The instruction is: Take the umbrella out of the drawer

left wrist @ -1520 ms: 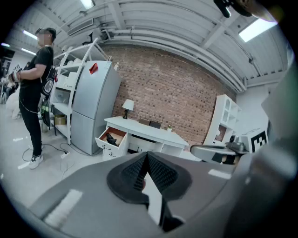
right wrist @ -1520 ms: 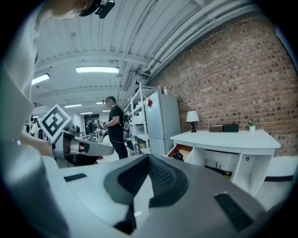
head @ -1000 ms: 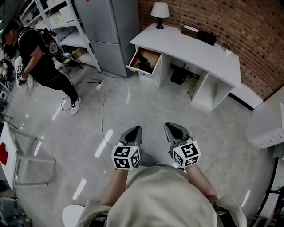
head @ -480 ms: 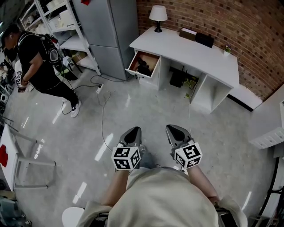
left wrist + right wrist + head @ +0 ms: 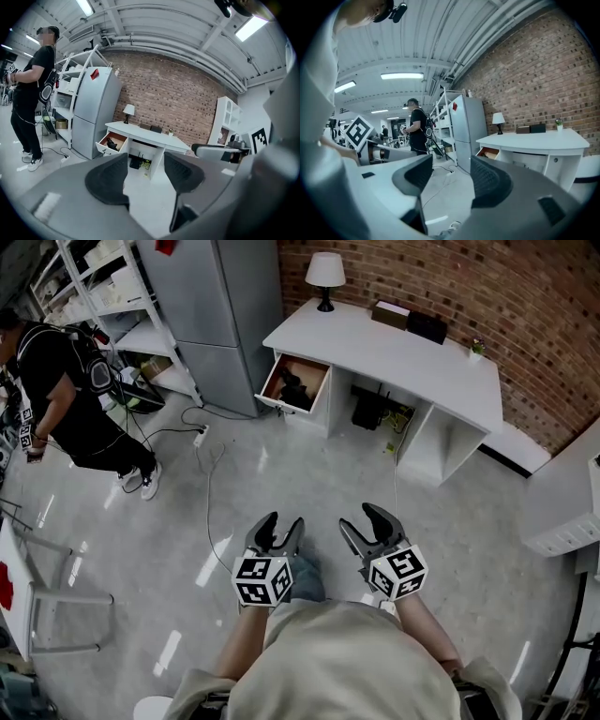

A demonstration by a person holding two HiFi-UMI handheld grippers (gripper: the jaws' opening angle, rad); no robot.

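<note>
We record a polished grey floor (image 5: pixel 309 456), smooth and glossy with light streaks, under a rough red brick wall (image 5: pixel 525 324) at the far side. A tall, flat-sided grey refrigerator (image 5: pixel 216 315) stands against that wall, beside open white shelving (image 5: pixel 103 296). A smooth white desk (image 5: pixel 394 352) with a rounded end stands next to the refrigerator.

A person in dark clothing (image 5: pixel 56 381) stands at the left, near the shelving.

The left gripper (image 5: pixel 282 521) is released. Its jaws have just been opening and now stand apart, with only bare floor between the dark ribbed pads. The right gripper (image 5: pixel 361 518) is also released. Its jaws have likewise just been opening, and nothing sits between them. Both grippers are held over the floor, well apart from the desk, and touch nothing. Each carries a cube with black-and-white square markers, the left cube (image 5: pixel 262 579) and the right cube (image 5: pixel 398 573).

The drawer (image 5: pixel 281 397) at the desk's left end stands pulled out, white outside with a wood-brown interior. The umbrella (image 5: pixel 292 387) shows only as a dark shape lying inside it; we cannot make out its details.

A thin cable (image 5: pixel 211 484) trails across the floor. A white-shaded lamp (image 5: pixel 324 273) on a dark stem stands upright on the desk top.
</note>
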